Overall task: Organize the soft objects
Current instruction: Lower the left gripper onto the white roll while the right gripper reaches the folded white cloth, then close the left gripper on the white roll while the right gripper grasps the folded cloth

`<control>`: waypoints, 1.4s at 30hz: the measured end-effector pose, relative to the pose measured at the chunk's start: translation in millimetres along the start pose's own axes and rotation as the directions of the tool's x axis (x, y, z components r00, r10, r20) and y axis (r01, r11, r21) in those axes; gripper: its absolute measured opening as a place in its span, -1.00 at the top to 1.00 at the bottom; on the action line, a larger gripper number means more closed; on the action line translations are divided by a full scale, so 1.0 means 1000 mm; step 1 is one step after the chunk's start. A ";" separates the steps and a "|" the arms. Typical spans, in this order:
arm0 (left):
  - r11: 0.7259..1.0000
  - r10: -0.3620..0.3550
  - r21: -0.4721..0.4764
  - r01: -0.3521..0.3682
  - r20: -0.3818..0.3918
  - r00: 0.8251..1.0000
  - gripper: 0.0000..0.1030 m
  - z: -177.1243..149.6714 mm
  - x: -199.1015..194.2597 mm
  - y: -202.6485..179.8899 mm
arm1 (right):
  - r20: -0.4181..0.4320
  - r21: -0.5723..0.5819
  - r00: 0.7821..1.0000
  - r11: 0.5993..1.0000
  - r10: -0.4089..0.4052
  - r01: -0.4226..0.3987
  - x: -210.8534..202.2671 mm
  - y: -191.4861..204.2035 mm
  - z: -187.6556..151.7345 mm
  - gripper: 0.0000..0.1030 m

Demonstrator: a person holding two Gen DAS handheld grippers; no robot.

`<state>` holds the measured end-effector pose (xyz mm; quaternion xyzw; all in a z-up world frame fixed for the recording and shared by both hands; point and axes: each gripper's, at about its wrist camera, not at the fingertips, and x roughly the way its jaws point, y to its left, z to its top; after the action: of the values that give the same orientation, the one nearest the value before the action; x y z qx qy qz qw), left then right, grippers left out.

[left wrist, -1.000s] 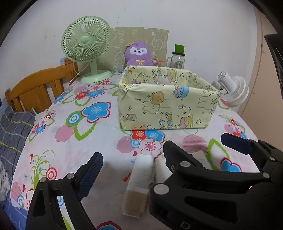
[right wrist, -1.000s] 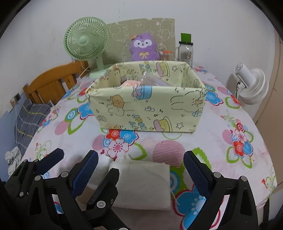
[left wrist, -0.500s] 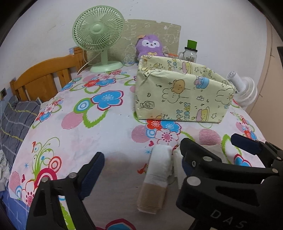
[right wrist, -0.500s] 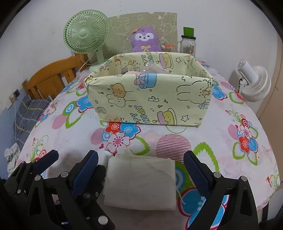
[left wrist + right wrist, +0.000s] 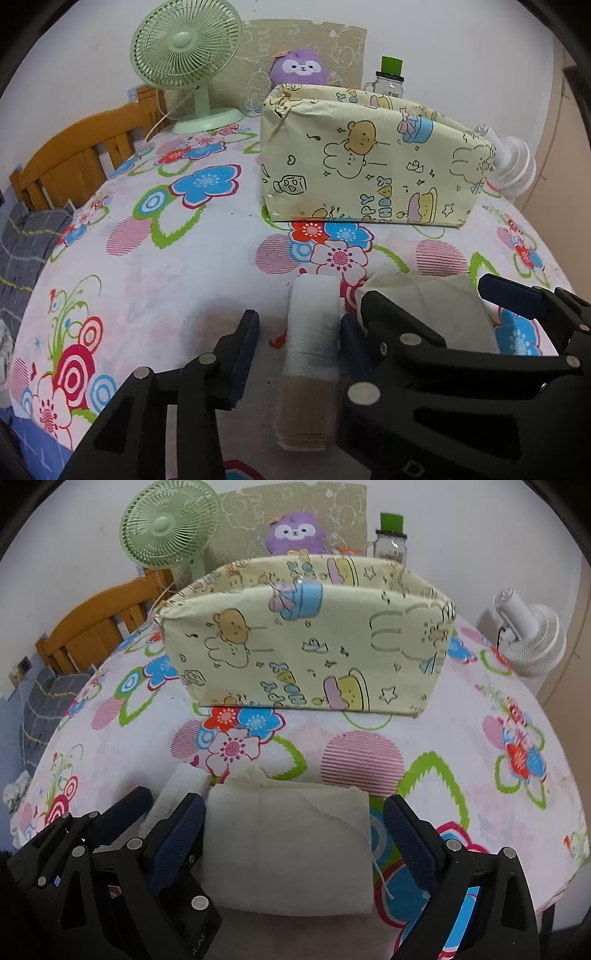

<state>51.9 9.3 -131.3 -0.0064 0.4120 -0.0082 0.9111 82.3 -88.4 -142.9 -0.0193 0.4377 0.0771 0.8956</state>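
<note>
The left gripper (image 5: 297, 334), jaws just closing, straddles a rolled white cloth (image 5: 312, 332) without clamping it. The right gripper (image 5: 293, 825), jaws wide, brackets a folded cream cloth (image 5: 288, 849).

You work on a table (image 5: 461, 738) covered by a cloth with big flowers. At 12 o'clock stands the yellow cartoon box (image 5: 306, 642). Behind it, at 11 o'clock, you see the green fan (image 5: 186, 55); a purple plush (image 5: 299, 68) and a jar (image 5: 389, 79) stand behind too. At 6 o'clock lie a narrow white roll (image 5: 312, 332) and, just beside it, a folded white cloth (image 5: 288, 849).
</note>
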 end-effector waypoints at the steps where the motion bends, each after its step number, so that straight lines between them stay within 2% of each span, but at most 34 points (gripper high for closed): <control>1: 1.000 -0.002 0.004 0.002 0.001 1.000 0.16 0.000 -0.001 -0.001 | 0.000 0.004 1.000 1.000 -0.002 0.002 0.001 0.000 0.000 -0.92; 6: 1.000 -0.011 0.016 0.011 0.001 1.000 0.34 0.000 -0.001 -0.004 | -0.006 0.016 1.000 1.000 0.011 -0.011 0.006 -0.001 0.000 -0.92; 18: 1.000 0.011 0.002 -0.011 -0.003 1.000 0.45 -0.003 -0.004 -0.010 | 0.003 0.038 0.999 0.998 0.053 -0.053 0.007 -0.009 -0.002 -0.85; 24: 1.000 0.025 -0.002 -0.025 -0.009 1.000 0.52 -0.002 -0.004 -0.013 | 0.014 0.038 1.000 0.999 0.014 -0.015 0.006 -0.016 -0.003 -0.72; 31: 0.999 0.045 0.006 -0.045 -0.012 0.999 0.59 0.000 -0.004 -0.019 | 0.024 0.040 1.000 0.999 0.010 -0.011 0.003 -0.021 -0.004 -0.40; 42: 1.000 0.003 0.003 -0.003 -0.019 1.000 0.59 0.004 -0.001 -0.029 | 0.032 0.068 0.999 0.997 0.029 -0.032 -0.001 -0.031 -0.002 -0.19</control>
<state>53.7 -19.9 -126.9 -0.0044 0.4204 -0.0074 0.9073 85.2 -119.3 -144.8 0.0191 0.4265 0.0761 0.9011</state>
